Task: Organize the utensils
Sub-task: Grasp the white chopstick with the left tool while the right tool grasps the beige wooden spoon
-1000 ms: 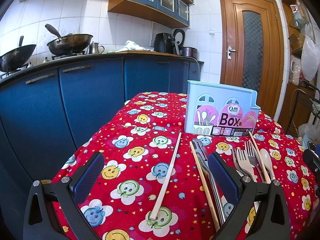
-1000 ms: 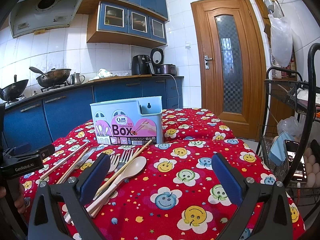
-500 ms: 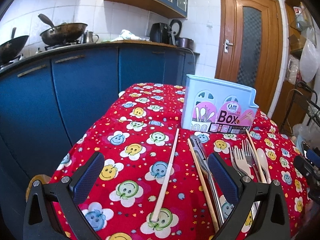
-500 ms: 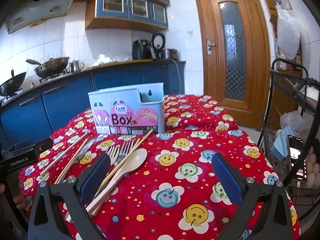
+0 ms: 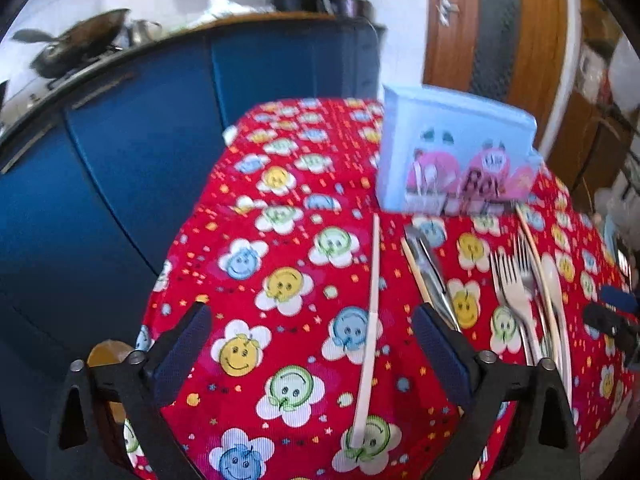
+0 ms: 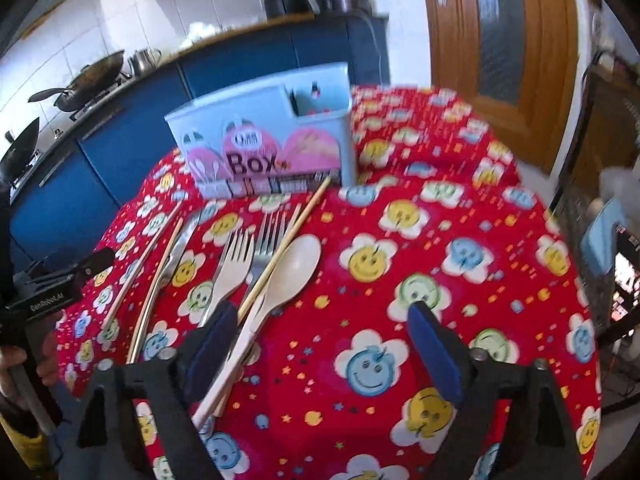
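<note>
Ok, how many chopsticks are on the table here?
3. A pale chopstick lies far left, a second chopstick beside the knife, a third chopstick over the forks, beside the spoon. A fourth may be hidden underneath.

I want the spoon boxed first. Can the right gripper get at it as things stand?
Probably yes. The right gripper is open above the cloth and the spoon lies just ahead by its left finger, though a chopstick rests along the spoon's left edge.
</note>
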Motion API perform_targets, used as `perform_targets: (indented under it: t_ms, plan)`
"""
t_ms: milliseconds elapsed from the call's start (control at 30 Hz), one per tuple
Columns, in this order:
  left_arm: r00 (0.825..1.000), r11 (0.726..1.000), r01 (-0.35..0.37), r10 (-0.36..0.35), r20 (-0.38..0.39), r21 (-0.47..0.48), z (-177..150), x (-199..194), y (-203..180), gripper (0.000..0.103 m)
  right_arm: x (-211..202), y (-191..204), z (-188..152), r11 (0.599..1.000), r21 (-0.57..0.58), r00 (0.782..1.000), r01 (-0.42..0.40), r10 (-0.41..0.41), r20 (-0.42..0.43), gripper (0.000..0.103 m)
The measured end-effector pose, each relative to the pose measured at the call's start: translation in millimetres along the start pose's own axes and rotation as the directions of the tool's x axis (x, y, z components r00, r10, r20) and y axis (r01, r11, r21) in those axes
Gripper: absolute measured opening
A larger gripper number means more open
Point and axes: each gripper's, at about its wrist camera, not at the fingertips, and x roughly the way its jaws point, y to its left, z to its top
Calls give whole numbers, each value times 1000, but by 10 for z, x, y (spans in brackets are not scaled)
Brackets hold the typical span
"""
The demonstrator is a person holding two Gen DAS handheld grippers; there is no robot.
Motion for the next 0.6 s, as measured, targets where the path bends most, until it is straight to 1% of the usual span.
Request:
perform_targets:
  t_ms: [100,200,267,300,367,433,467,533,600]
  plan:
    - [998,999,19,-17,-59,44,23,60,-53,91,80,-13,56,999,41,996,-32,35,-83,72]
    - [995,997,33,-26,-100,68,51,122,-86,81,165,1,104,997,66,987,-44,54,-148,65]
    - [991,996,47,-38,-126,72,72,168,-97,71,194,20,136,997,64,985,-37,47,-167,60]
    - [990,996,56,-45,-137,71,82,186,-97,68,208,27,151,997,63,983,-33,44,-177,57]
    - [985,994,83,-71,-156,68,100,212,-88,58,241,32,184,997,68,979,-40,52,-195,51]
    - [981,993,99,-87,-173,65,111,232,-84,52,263,28,215,995,79,974,-55,71,-214,41]
    - [980,993,102,-90,-178,63,118,256,-78,49,279,28,227,994,86,971,-65,83,-225,39]
    - [974,992,118,-105,-198,55,130,285,-74,46,330,41,255,991,101,962,-85,108,-250,32]
    - [971,991,127,-114,-211,49,140,306,-68,44,365,60,268,991,101,957,-90,114,-266,28]
